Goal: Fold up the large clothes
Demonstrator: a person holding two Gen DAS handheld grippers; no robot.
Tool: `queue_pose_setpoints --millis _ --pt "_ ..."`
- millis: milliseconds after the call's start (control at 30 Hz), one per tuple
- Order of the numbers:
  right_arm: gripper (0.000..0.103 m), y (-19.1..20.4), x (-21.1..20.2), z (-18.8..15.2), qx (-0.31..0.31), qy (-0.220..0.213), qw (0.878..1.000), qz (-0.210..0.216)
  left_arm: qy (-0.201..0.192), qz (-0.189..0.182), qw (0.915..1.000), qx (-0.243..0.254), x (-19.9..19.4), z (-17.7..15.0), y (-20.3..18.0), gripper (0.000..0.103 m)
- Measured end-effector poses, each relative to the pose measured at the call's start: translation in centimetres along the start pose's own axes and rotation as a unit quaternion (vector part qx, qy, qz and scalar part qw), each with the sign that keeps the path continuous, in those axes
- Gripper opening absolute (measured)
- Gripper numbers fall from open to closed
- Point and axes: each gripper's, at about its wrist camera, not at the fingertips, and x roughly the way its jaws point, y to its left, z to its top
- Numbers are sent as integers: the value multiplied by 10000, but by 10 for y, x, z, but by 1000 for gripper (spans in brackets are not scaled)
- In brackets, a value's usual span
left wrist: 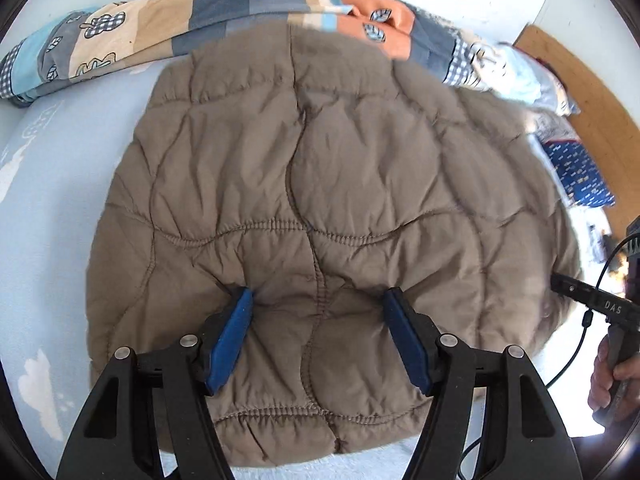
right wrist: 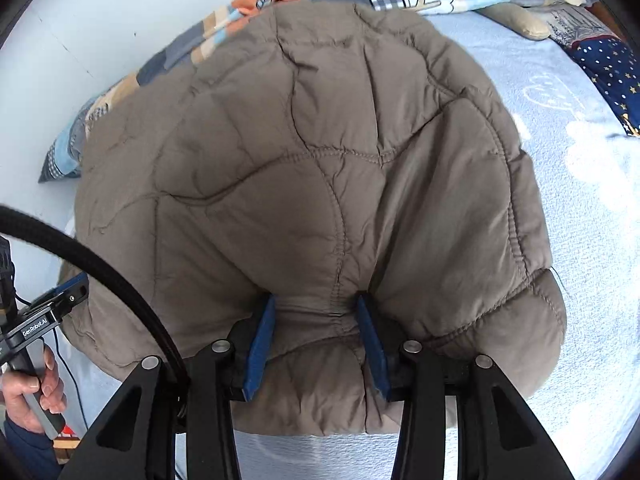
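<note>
A brown quilted puffer jacket (left wrist: pixel 320 140) lies spread on the light blue bed sheet (left wrist: pixel 48 240). My left gripper (left wrist: pixel 318 296) points down onto its near part with the blue pads wide apart. The fabric between them lies loose, so the gripper is open. In the right wrist view the jacket (right wrist: pixel 280 140) is doubled over into a thick fold at its near right edge. My right gripper (right wrist: pixel 316 300) has a gathered ridge of that fabric filling the gap between its pads, which are sunk into the padding.
A patchwork quilt (left wrist: pixel 160 36) is bunched along the white wall behind the jacket. A navy star-print pillow (right wrist: pixel 612 72) lies at the far right. A hand (right wrist: pixel 32 384) holds the other gripper's handle at the left edge, below a black cable (right wrist: pixel 120 280). A wooden board (left wrist: pixel 592 92) shows beyond the bed.
</note>
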Motion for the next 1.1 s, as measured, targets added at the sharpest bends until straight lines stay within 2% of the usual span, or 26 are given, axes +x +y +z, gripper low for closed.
queue_pose_setpoints --millis 33,133,167,233,267,333,500,633,767,867,900,1000,1100 --pt "49 0 -8 2 55 -19 9999 97 -113 -31 9999 -14 -8 5 4 68" --pt "49 0 -53 13 143 -674 9956 628 -361 102 9990 -236 -21 14 26 68" --pt "49 1 -64 17 71 -890 9941 608 -356 99 9985 -413 -20 16 38 68" --pt "49 -2 -75 21 -8 -1228 9920 301 -233 170 9968 -748 -12 16 61 67" --pt "49 -7 -74 21 31 -1256 9919 172 -161 152 9960 -861 -6 15 68 67" --pt "45 -16 -62 21 211 -1060 9940 177 -58 97 9952 -976 2 13 76 66" --pt "41 -31 -25 23 344 -443 9984 -108 101 460 9962 -728 15 12 66 67" --pt "42 -33 -10 20 337 -355 9984 -282 181 241 9951 -942 24 11 76 67" --pt "42 -29 -4 17 224 -325 9983 -421 119 124 9940 -1081 12 15 80 67" --pt "41 -23 -20 21 158 -565 9974 -420 -41 -265 9904 -1353 -10 21 91 66" --pt "41 -20 -29 22 142 -729 9969 -252 -116 -351 9893 -1414 -16 23 95 66" --pt "41 -5 -46 21 -117 -1083 9939 195 -215 -289 9878 -1517 -27 25 109 66" --pt "41 15 -47 15 -453 -1214 9904 475 -55 -222 9862 -1641 -20 24 119 66"
